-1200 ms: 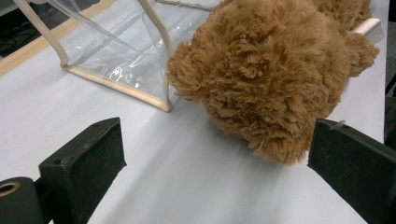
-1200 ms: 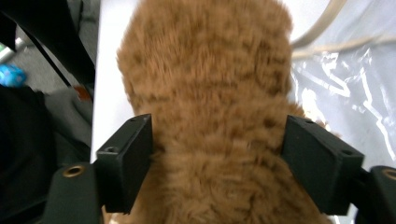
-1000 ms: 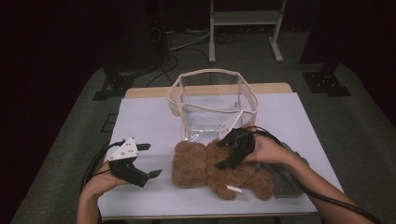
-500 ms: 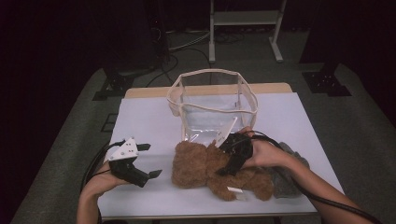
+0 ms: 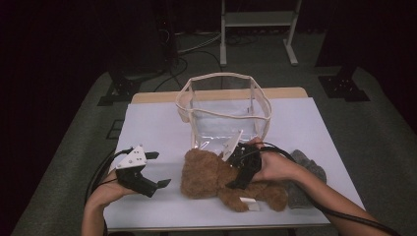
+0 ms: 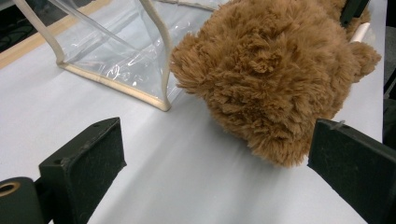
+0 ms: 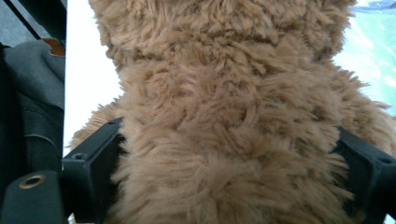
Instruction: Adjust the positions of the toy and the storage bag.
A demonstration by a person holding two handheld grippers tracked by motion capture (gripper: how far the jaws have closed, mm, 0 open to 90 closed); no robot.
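A brown teddy bear (image 5: 206, 177) lies on its side on the white table (image 5: 157, 123), just in front of a clear bag (image 5: 223, 105) with cream trim. My right gripper (image 5: 237, 169) is down on the bear's body. In the right gripper view its jaws stand wide on either side of the furry torso (image 7: 224, 116), so the gripper (image 7: 224, 158) is open around it. My left gripper (image 5: 161, 169) rests open on the table to the left of the bear's head (image 6: 271, 79), a short gap away, with nothing between its jaws (image 6: 215, 163).
A grey cloth item (image 5: 307, 177) lies at the bear's right, under my right forearm, near the table's right edge. The clear bag (image 6: 107, 46) stands open-topped behind the bear. Dark floor, cables and a stand lie beyond the table.
My right gripper has come down and nearer, from above the bear onto its body. The left gripper has stayed where it was.
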